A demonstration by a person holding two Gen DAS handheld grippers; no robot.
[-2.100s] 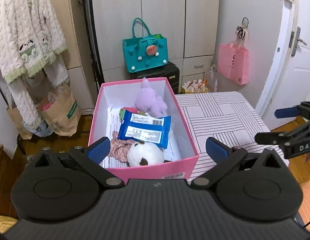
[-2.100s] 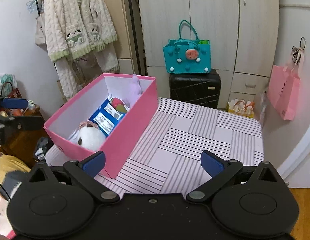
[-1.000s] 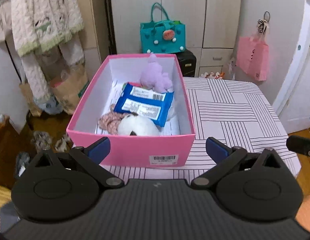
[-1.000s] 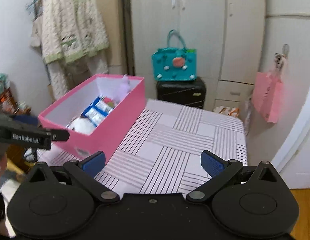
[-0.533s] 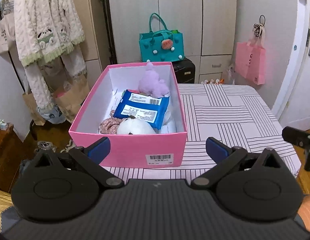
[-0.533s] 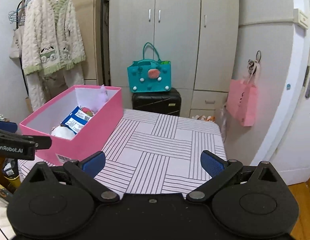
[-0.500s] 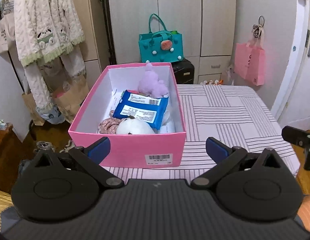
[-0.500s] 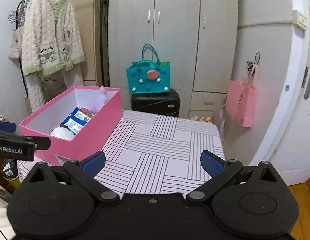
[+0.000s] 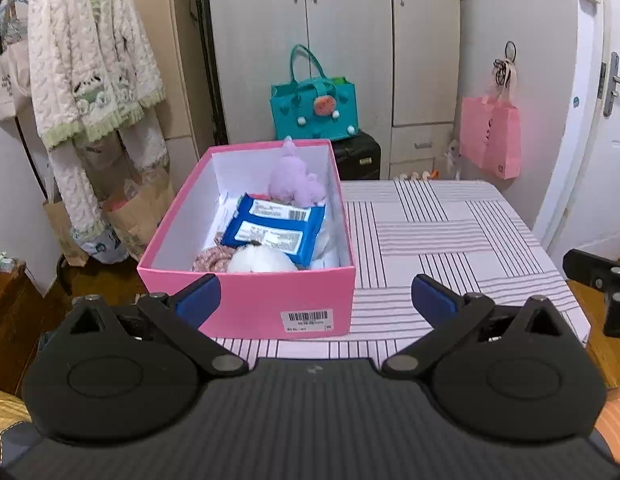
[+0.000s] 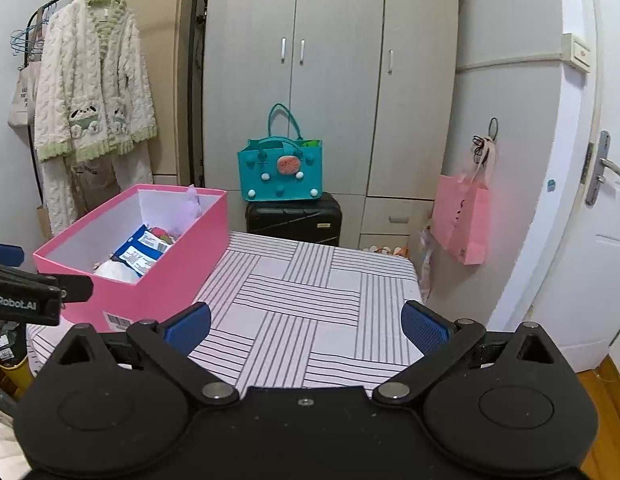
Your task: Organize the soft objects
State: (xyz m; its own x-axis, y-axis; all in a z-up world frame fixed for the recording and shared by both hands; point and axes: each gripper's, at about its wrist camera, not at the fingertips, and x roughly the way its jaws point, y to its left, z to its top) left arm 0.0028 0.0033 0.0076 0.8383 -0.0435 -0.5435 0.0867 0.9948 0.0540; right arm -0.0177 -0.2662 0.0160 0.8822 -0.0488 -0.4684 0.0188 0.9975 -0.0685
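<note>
A pink box (image 9: pixel 246 304) stands on the left part of a striped table (image 9: pixel 450 236). In it lie a purple plush (image 9: pixel 294 180), a blue packet (image 9: pixel 274 228), a white plush (image 9: pixel 258 260) and a pink scrunchie (image 9: pixel 210 260). The box also shows in the right wrist view (image 10: pixel 162 280). My left gripper (image 9: pixel 314 292) is open and empty, held back in front of the box's near wall. My right gripper (image 10: pixel 306 322) is open and empty over the table's near edge, right of the box.
A teal bag (image 10: pixel 280 172) sits on a black suitcase (image 10: pixel 294 216) behind the table. A pink bag (image 10: pixel 464 220) hangs at the right by a white door (image 10: pixel 602 248). A fleece robe (image 9: pixel 90 88) hangs at the left above paper bags (image 9: pixel 138 208).
Both grippers have drawn back and risen from the box and stay open. The right gripper's view has swung from the box toward the middle of the table.
</note>
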